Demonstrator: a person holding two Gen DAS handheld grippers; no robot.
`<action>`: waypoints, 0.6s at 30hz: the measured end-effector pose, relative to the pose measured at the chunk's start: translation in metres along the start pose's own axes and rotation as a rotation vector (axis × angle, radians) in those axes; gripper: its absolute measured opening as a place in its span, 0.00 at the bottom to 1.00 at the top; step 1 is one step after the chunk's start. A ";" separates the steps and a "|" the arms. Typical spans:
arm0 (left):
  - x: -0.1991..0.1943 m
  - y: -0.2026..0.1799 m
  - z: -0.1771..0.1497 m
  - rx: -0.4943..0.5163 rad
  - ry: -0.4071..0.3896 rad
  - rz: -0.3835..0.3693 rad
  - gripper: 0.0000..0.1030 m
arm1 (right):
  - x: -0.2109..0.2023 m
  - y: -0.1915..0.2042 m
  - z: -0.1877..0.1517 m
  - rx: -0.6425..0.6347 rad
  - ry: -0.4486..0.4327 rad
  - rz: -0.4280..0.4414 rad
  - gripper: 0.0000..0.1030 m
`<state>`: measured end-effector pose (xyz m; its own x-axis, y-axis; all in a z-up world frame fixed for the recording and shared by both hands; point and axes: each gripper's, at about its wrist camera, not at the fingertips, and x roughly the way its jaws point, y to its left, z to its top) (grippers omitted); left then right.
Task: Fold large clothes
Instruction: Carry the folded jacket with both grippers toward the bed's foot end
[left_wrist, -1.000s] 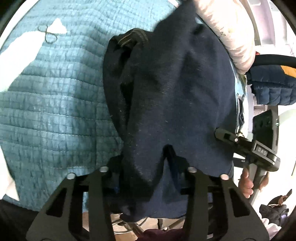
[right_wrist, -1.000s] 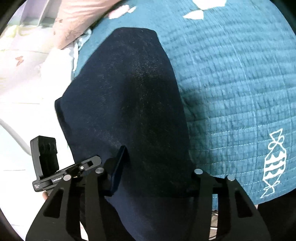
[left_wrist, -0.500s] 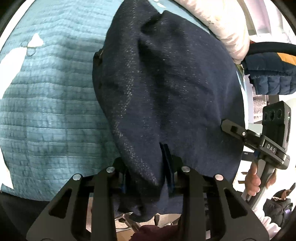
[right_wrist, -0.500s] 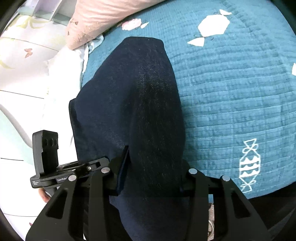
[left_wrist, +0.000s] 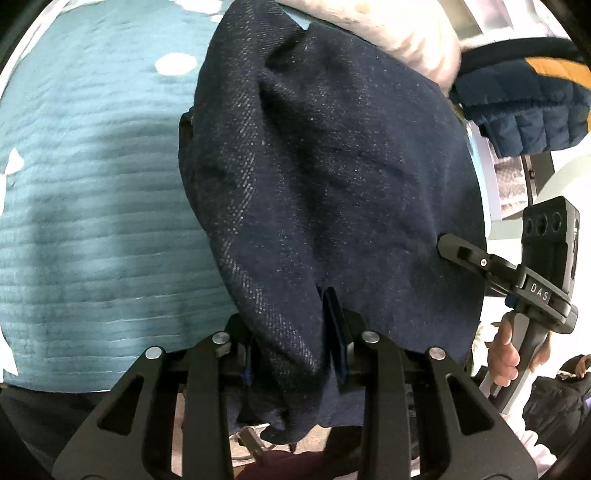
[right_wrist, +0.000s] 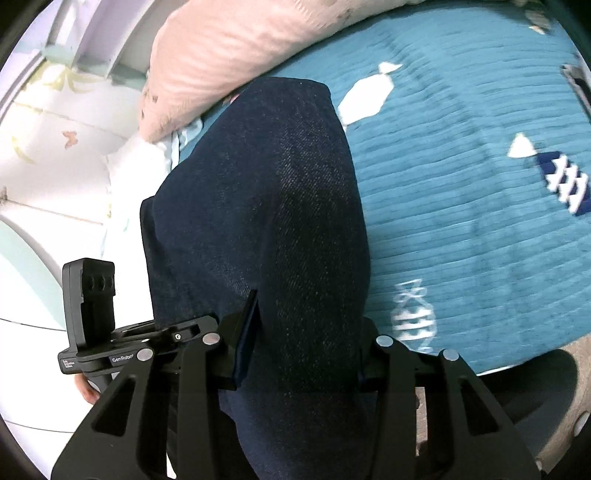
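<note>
Dark denim garment (left_wrist: 332, 177) raised higher off teal quilted bed (left_wrist: 92, 221) than a second ago, draping toward pillow end. Pinched by left gripper (left_wrist: 295, 354) fingers, likewise by right gripper (right_wrist: 295, 343); ready for folding over.

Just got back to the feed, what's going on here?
A person holds a gripper in each hand, and both are clamped on one dark navy garment. The left gripper pinches a bunched edge; the right gripper grips another part of the same edge. The cloth hangs stretched over the teal quilted bedspread, its far end near a pink pillow. No fold is laid yet.
</note>
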<state>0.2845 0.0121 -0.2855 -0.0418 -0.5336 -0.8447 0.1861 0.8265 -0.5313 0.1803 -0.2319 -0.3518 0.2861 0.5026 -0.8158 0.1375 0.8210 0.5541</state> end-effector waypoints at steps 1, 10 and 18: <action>0.000 -0.005 0.000 0.011 0.001 0.004 0.30 | -0.007 -0.007 0.001 0.008 -0.008 0.000 0.37; 0.039 -0.128 0.023 0.168 0.040 -0.002 0.30 | -0.113 -0.091 0.005 0.088 -0.138 -0.042 0.37; 0.099 -0.278 0.051 0.357 0.084 -0.008 0.29 | -0.226 -0.185 0.024 0.166 -0.278 -0.121 0.37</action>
<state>0.2790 -0.2797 -0.2183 -0.1222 -0.5114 -0.8506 0.5155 0.6996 -0.4947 0.1128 -0.5036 -0.2665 0.5029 0.2926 -0.8133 0.3321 0.8034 0.4943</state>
